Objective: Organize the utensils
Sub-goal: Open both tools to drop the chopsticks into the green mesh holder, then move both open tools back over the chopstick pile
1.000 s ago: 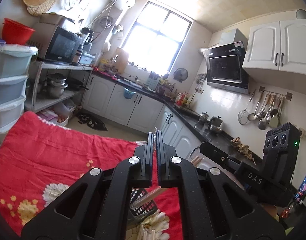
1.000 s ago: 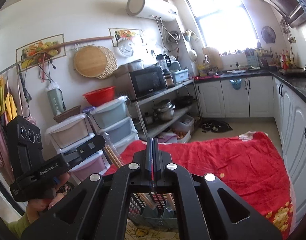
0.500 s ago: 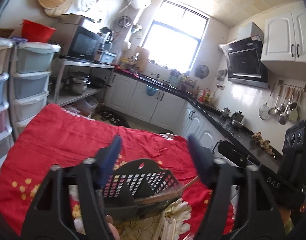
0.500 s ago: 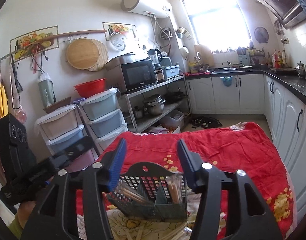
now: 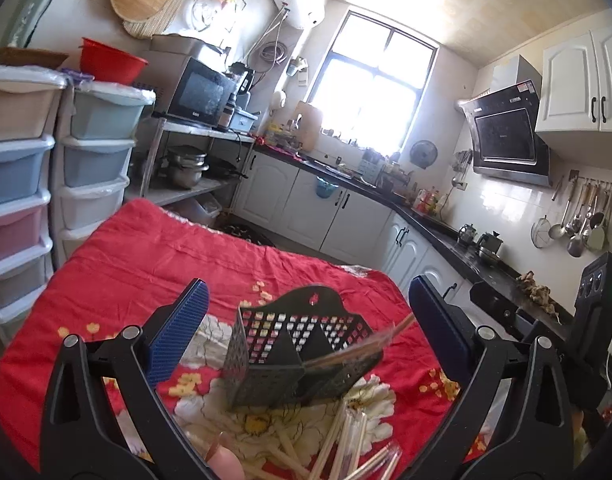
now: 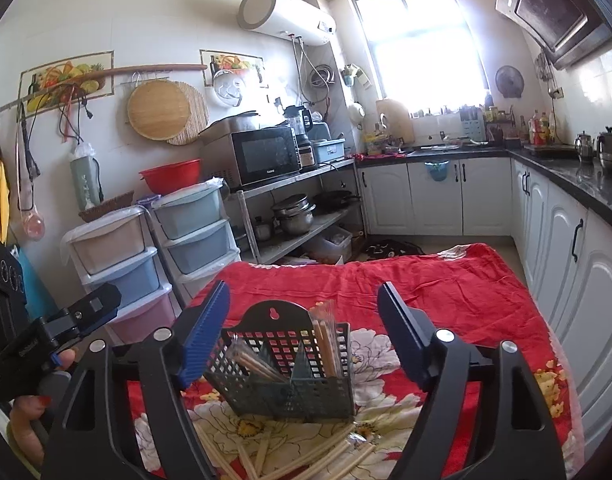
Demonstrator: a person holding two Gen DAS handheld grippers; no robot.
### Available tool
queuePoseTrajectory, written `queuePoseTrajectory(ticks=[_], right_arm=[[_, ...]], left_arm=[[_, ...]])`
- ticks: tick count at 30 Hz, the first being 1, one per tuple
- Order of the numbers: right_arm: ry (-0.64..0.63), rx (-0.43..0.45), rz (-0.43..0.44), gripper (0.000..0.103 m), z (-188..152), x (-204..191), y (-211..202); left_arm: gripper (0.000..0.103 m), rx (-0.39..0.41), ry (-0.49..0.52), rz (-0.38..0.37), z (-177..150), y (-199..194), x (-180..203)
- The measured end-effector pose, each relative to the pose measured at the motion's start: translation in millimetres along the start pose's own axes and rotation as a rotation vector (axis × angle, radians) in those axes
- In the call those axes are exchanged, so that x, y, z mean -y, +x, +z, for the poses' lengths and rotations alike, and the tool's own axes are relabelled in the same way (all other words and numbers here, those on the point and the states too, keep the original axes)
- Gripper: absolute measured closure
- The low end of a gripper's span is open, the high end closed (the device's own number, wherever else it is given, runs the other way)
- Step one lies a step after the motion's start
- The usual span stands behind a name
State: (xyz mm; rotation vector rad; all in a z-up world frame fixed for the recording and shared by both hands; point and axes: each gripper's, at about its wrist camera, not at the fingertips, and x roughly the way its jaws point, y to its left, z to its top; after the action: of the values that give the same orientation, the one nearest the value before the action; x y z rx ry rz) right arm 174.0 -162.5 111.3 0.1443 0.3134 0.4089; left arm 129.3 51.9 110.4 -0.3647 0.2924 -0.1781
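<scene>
A dark perforated utensil basket (image 5: 290, 356) (image 6: 290, 372) with dividers stands on the red flowered cloth (image 5: 146, 272) (image 6: 465, 292). Bundles of wooden chopsticks (image 6: 325, 344) stand in its compartments; one bundle (image 5: 357, 348) leans out its right side. Several loose chopsticks (image 5: 337, 448) (image 6: 306, 456) lie on the cloth in front of it. My left gripper (image 5: 306, 328) is open and empty, above and just short of the basket. My right gripper (image 6: 302, 332) is open and empty, its blue pads to either side of the basket in view.
Stacked plastic drawers (image 6: 194, 232) and a metal shelf with a microwave (image 6: 266, 156) stand to the left of the table. White cabinets and a dark counter (image 6: 565, 184) run along the right. The other gripper's body (image 5: 593, 312) (image 6: 46, 332) shows at each frame's edge.
Both grippers went from shut to wide open. Both views have tipped downward, so the basket and the loose chopsticks now show between the fingers.
</scene>
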Motion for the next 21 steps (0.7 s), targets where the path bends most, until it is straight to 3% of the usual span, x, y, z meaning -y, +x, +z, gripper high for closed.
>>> queuePoseTrajectory(ticks=[21], right_arm=[[-0.033, -0.093, -0.029, 0.022, -52.5, -0.4, -19.7]], left_arm=[[0.011, -0.095, -0.012, 0.051, -49.6, -13.5, -19.9]])
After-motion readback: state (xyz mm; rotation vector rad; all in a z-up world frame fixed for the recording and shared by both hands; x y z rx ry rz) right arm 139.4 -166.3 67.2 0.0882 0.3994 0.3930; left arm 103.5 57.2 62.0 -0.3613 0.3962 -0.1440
